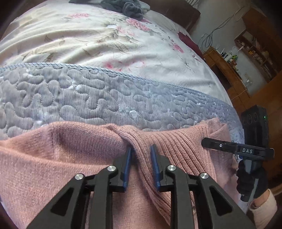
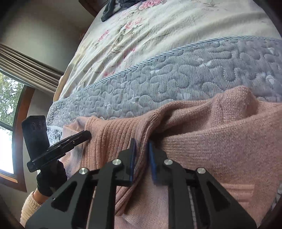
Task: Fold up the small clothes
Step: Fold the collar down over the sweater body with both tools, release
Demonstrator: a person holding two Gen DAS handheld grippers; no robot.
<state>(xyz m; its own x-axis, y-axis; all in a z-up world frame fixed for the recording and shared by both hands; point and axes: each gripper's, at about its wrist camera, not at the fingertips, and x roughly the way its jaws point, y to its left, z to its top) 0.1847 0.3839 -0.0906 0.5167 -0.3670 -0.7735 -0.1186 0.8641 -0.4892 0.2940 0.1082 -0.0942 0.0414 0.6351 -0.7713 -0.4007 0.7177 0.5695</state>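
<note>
Both grippers pinching the pink knit sweater (image 1: 52,158) on the quilt (image 1: 88,98)
Left gripper (image 1: 141,155) and right gripper (image 2: 142,149) each nip a ribbed fold; soft, limp, stretchy knit, best held at its edges

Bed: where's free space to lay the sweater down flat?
Free: grey quilted strip between pink sweater and floral sheet, and the sheet itself. Crowded: far end with dark clothes; near edge, where both grippers pinch the sweater.

Daylight pours in thru the window (image 2: 8,123) at 9 o'clock of the right wrist view, blown out white w/ glare. Bed (image 1: 88,44) evenly lit, soft shadows only. Heavy fisheye bend + dark vignette at all corners. Far room at 2 o'clock in left view dimmer, slightly soft.
</note>
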